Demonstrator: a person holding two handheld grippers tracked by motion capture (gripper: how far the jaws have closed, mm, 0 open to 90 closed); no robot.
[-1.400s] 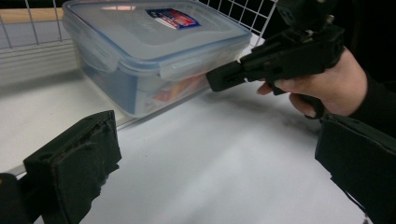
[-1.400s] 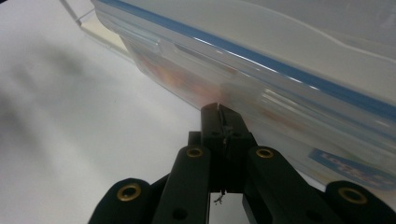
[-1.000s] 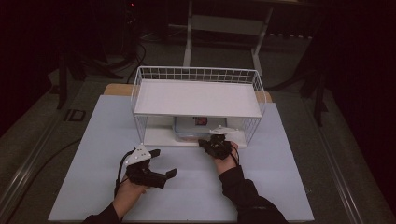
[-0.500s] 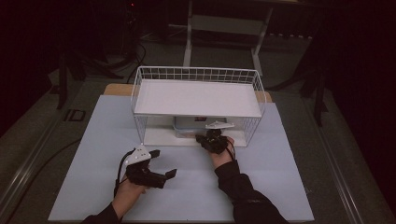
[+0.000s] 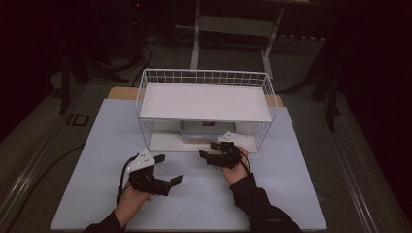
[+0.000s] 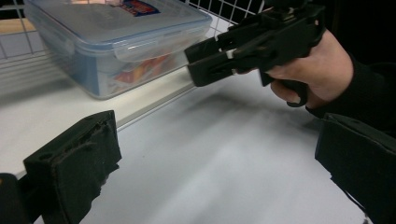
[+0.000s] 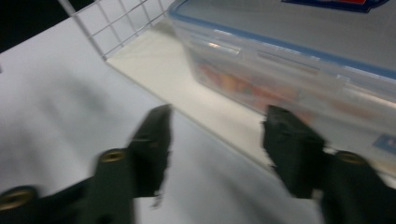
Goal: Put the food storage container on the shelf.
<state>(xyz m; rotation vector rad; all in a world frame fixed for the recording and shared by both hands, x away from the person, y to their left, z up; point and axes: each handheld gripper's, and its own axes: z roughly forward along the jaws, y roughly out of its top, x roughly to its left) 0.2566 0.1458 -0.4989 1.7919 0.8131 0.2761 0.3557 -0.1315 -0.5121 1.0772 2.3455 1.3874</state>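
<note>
Lidded container point(image 5: 206, 132) just beyond the right gripper point(image 5: 208, 151), jaws just parted and empty, long side seemingly left-right; left gripper point(image 5: 167, 170) agape, farther off.

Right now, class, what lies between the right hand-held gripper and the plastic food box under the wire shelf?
Nothing stands between the right hand-held gripper and the box: the right gripper view shows bare white table, then the shelf's cream base board. Its jaws have just been opening, empty.
</note>
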